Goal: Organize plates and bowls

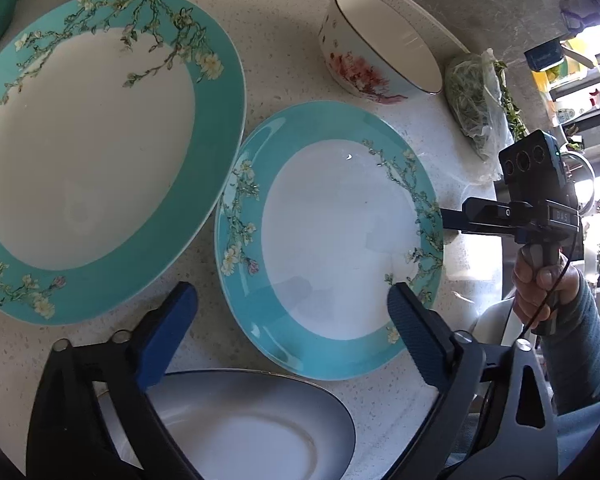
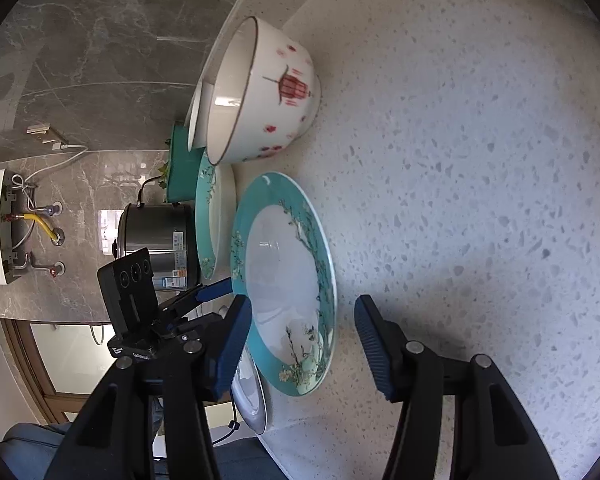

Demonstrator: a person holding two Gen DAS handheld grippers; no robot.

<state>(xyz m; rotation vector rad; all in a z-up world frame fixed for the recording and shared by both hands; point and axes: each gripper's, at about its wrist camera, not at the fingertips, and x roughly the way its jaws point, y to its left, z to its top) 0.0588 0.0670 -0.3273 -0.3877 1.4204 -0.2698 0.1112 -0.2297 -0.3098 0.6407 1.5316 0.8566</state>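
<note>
- Left wrist view: the left gripper (image 1: 292, 312) hangs over the speckled surface (image 1: 284, 52) with its jaws apart and nothing pressed between them; its blue fingers (image 1: 168, 336) frame the near rim of the small teal plate (image 1: 332, 240), whose white centre is empty.
- A large teal plate (image 1: 100, 152) with flowering branches lies just beside the small one on the left, also empty; their rims look very close, but whether they touch is hard to tell.
- A white dish (image 1: 240, 420) with a dark rim line sits at the bottom, partly hidden behind the gripper's arms and cut off by the frame.
- A white bowl with red print (image 1: 376, 52) stands upright farther back, nothing visible inside it; beside it is a clear bag of greens (image 1: 476, 100). Another white vessel at the top edge is mostly cut off.
- The right gripper (image 1: 444, 220) reaches the small plate's far right rim; only one finger shows, so its jaws cannot be read here. A hand (image 1: 540, 292) holds its handle.
- Right wrist view, rolled sideways: the right gripper (image 2: 300, 340) straddles the small teal plate's (image 2: 284, 280) edge, jaws apart, pads not visibly pressing it.
- The red-printed bowl (image 2: 260, 92) hides most of another white bowl behind it. The large plate (image 2: 210, 216) is seen edge-on, and a steel cooker (image 2: 156, 240) stands beyond, partly blocked by the left gripper (image 2: 216, 290).
</note>
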